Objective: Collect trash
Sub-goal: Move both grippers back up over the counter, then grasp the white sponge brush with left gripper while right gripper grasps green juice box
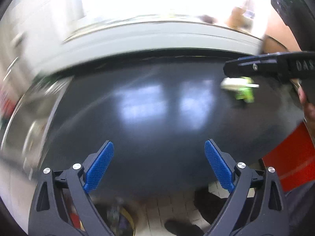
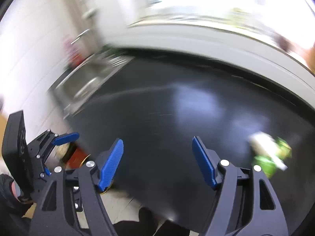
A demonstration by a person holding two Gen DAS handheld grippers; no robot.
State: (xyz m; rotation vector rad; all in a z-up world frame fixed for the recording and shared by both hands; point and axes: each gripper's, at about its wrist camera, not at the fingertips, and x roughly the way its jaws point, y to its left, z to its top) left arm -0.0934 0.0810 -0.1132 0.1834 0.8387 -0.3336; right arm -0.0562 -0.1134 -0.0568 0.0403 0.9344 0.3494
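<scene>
Fingers [image 2: 204, 161] near crumpled green-white trash [image 2: 269, 155]

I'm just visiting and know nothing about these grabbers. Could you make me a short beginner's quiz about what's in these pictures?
1. True or false: the left gripper holds something.
2. What colour is the counter? A) white B) black C) red
3. Which gripper is nearer the green and white trash?

Key:
1. False; both grippers stand open and empty.
2. B
3. The right gripper; in the left view it hangs close over the trash.
</scene>
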